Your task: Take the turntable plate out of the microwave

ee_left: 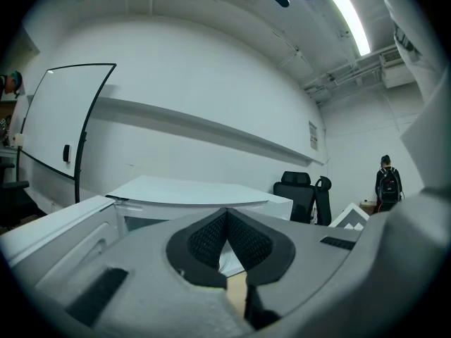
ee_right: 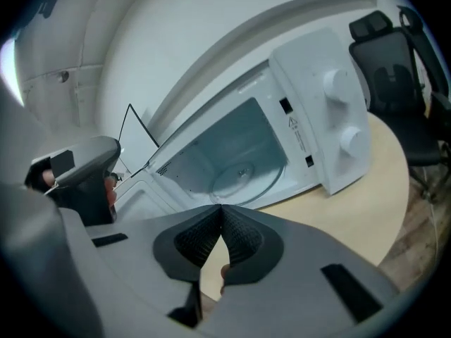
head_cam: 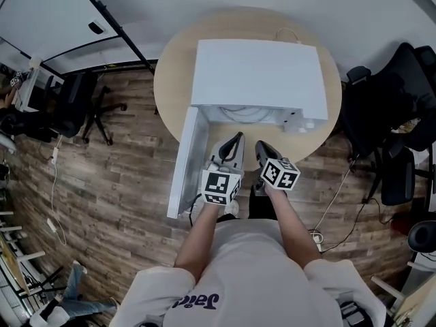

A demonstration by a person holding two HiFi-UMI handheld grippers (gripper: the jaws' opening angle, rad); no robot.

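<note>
a round, light wood tabletop (head_cam: 172, 73) stands on a brown plank floor (head_cam: 122, 182), with a black chair (head_cam: 68, 107) off to its left and more black chairs (head_cam: 385, 107) close on its right. a thin white cable (head_cam: 53, 196) lies on the floor. a whiteboard (ee_left: 63, 139) stands by the white wall, a long light (ee_left: 350, 21) glows on the ceiling, and a person with a backpack (ee_left: 386, 185) stands far off.
</note>
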